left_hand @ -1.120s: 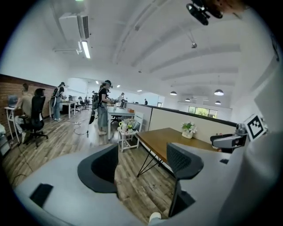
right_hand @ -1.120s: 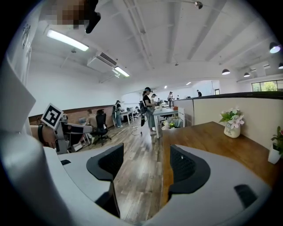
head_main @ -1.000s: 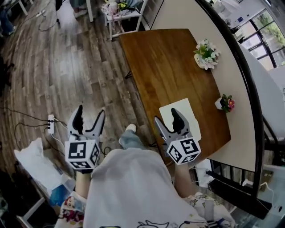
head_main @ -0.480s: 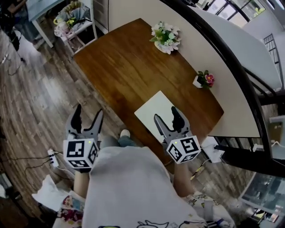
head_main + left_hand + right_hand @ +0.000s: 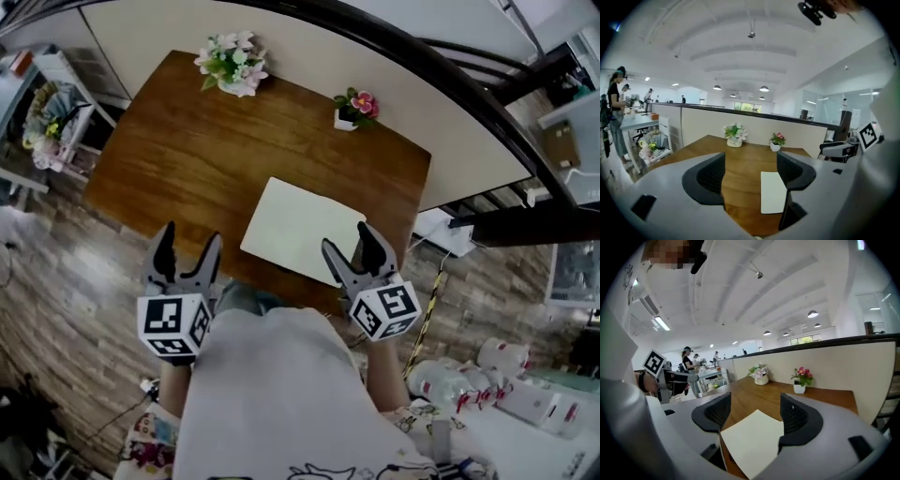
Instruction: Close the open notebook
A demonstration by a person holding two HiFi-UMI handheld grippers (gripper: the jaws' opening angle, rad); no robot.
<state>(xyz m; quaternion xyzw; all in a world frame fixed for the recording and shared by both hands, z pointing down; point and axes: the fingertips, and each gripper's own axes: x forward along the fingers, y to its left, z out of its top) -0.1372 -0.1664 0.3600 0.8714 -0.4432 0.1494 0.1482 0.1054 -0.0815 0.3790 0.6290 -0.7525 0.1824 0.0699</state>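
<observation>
The notebook (image 5: pixel 302 230) lies flat on the worktop (image 5: pixel 187 141), just ahead of the right gripper (image 5: pixel 348 239), with its long axis slanting crosswise. The left gripper (image 5: pixel 190 236) is farther off. Both grippers are empty, jaws apart.

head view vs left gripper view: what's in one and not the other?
Head view only: bottles at lower right.
Left gripper view only: ceiling lamps and people standing at far left.
Both: the wooden table, the notebook lying on it, the white flowers, the pink flowers, and the left gripper, jaws apart with nothing gripped.
</observation>
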